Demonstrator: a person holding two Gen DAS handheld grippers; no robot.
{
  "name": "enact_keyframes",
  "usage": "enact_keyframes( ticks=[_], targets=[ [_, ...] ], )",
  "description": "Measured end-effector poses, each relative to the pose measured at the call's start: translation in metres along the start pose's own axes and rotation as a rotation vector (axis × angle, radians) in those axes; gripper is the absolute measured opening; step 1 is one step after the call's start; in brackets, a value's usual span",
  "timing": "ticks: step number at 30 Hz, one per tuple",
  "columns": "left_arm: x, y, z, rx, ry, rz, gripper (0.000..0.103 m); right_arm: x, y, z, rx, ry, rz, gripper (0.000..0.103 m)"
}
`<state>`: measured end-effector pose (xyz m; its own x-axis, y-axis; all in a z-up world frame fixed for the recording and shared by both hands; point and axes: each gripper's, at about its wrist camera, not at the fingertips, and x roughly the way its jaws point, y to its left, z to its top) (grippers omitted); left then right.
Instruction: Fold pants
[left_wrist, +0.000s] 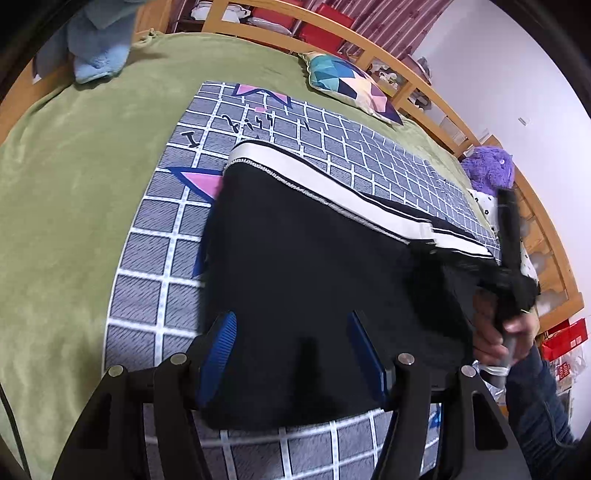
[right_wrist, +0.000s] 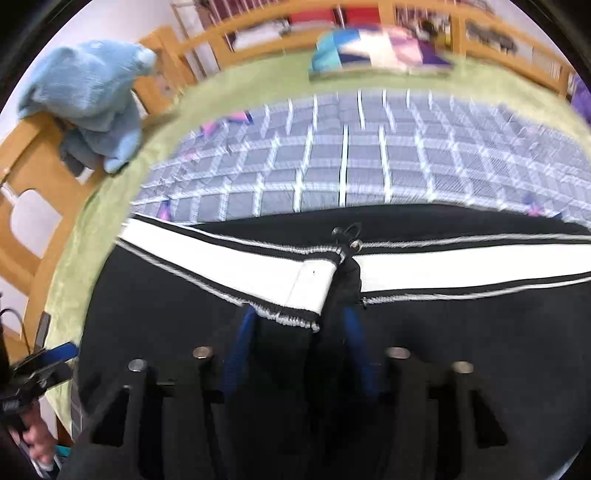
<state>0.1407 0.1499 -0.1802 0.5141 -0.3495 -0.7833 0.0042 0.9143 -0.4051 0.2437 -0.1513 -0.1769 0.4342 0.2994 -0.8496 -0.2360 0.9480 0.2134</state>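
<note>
The black pants (left_wrist: 314, 266) with a white side stripe lie across the grey checked mat (left_wrist: 155, 236) on the green bedspread (left_wrist: 74, 155), reaching the mat's near edge. The left gripper (left_wrist: 291, 354) hovers over the black cloth, its 2 blue fingers (left_wrist: 218, 354) apart with nothing between them. The right gripper (right_wrist: 299, 354) has its fingers pinched on a bunched fold of the pants by the stripe. A patterned cushion (left_wrist: 351, 85) sits near the bed's far edge, a blue plush toy (right_wrist: 96, 103) at its corner.
</note>
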Motion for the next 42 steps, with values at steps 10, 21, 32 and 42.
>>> enact_keyframes(
  ticks=[10, 21, 32, 42],
  targets=[
    [0.014, -0.019, 0.007, 0.03, 0.002, -0.009, 0.061, 0.004, -0.017, 0.012, -0.113, -0.041, -0.034, 0.022],
    [0.02, -0.033, -0.04, 0.112, 0.013, 0.149, 0.06, -0.054, 0.032, -0.068, -0.185, -0.026, -0.025, 0.043],
    [-0.021, -0.055, -0.047, 0.076, 0.002, 0.213, 0.061, -0.091, -0.004, -0.107, 0.025, -0.082, -0.042, 0.051],
    [-0.085, -0.094, -0.032, 0.024, -0.147, 0.162, 0.061, -0.143, -0.051, -0.113, 0.097, -0.169, -0.163, 0.049]
  ],
)
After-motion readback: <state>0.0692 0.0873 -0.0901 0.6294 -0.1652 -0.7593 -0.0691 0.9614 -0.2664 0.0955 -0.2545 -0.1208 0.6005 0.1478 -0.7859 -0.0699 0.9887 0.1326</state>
